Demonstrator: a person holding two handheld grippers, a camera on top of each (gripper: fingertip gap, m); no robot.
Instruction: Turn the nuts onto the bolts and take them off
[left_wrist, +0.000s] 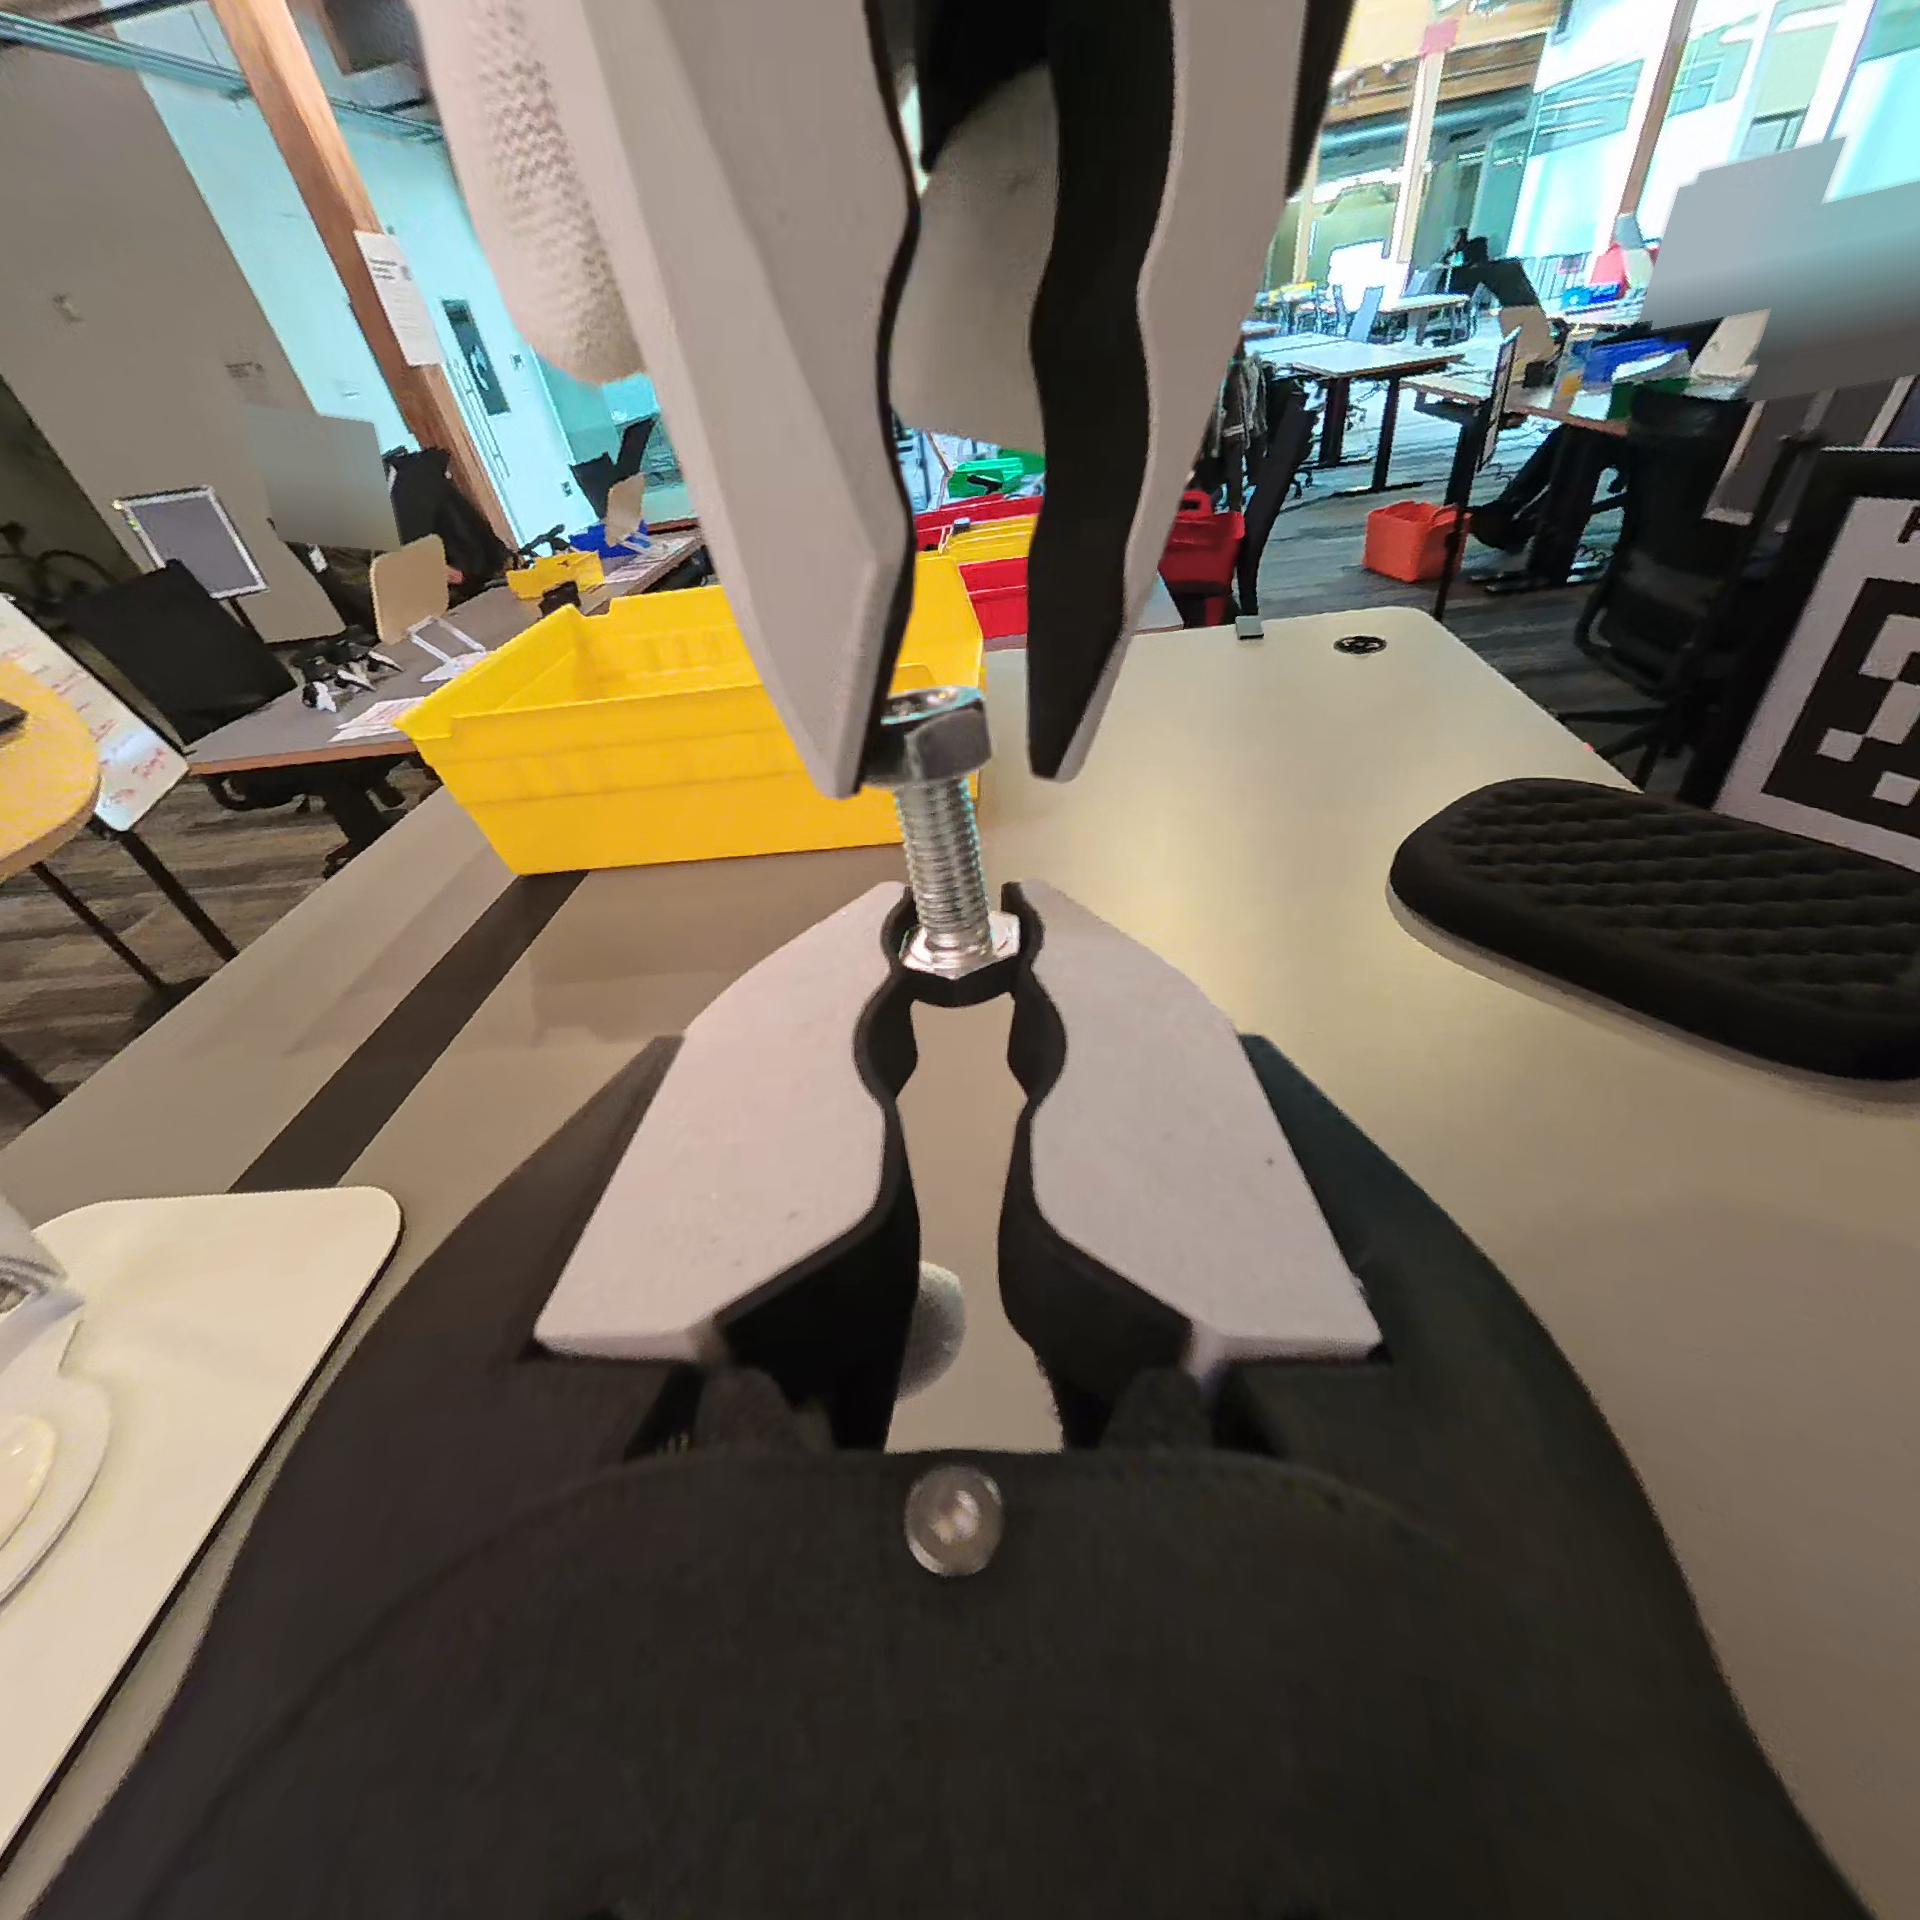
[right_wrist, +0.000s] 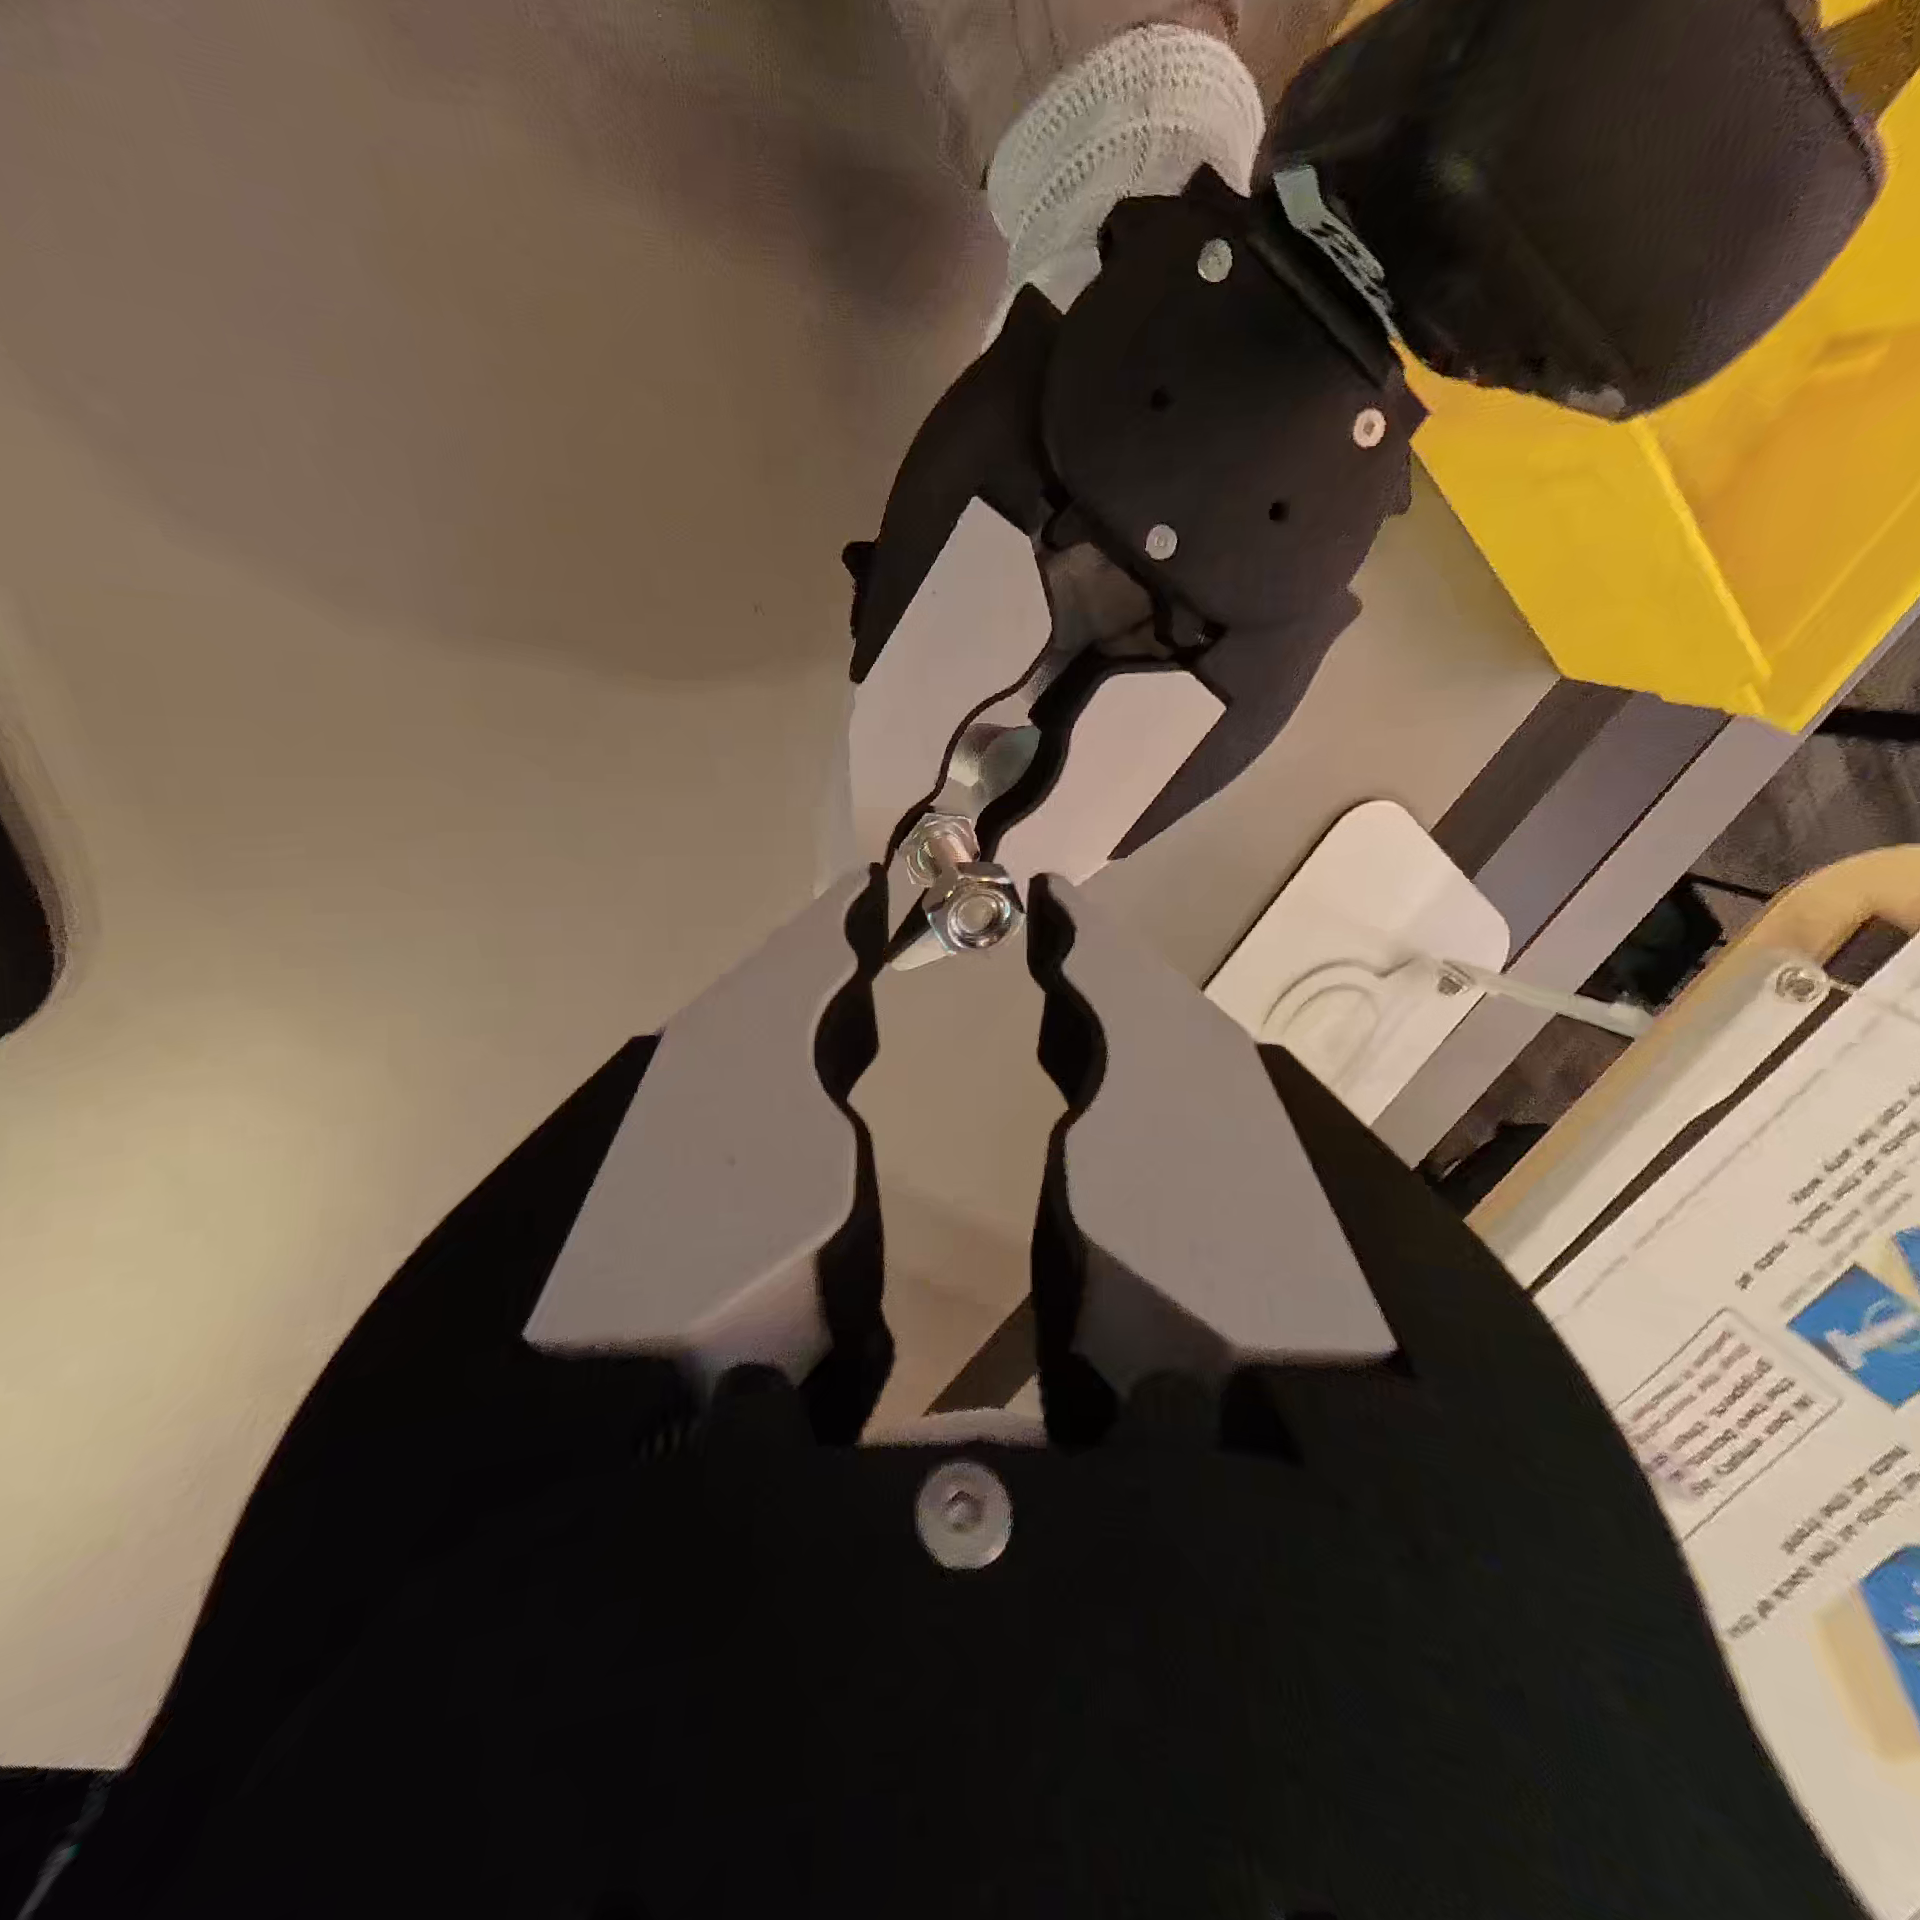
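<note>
A silver bolt (left_wrist: 940, 862) stands upright over the beige table (left_wrist: 1299, 1018), head (left_wrist: 930, 732) on top. A silver nut (left_wrist: 948, 951) sits on the lower end of its thread. My left gripper (left_wrist: 951, 914) is shut on the nut. My right gripper (left_wrist: 948, 779) comes down from above with its jaws open around the bolt head; one finger touches the head, the other stands apart. In the right wrist view I look down on the bolt head (right_wrist: 971, 920) between my right gripper's (right_wrist: 961, 894) fingers, with the left gripper (right_wrist: 940, 836) and the nut (right_wrist: 932, 836) beyond.
A yellow bin (left_wrist: 665, 748) stands on the table behind the bolt, and also shows in the right wrist view (right_wrist: 1662, 520). A black padded rest (left_wrist: 1662, 914) lies right. A white mat (left_wrist: 208, 1351) lies front left. A printed sheet (right_wrist: 1766, 1299) lies beside the table.
</note>
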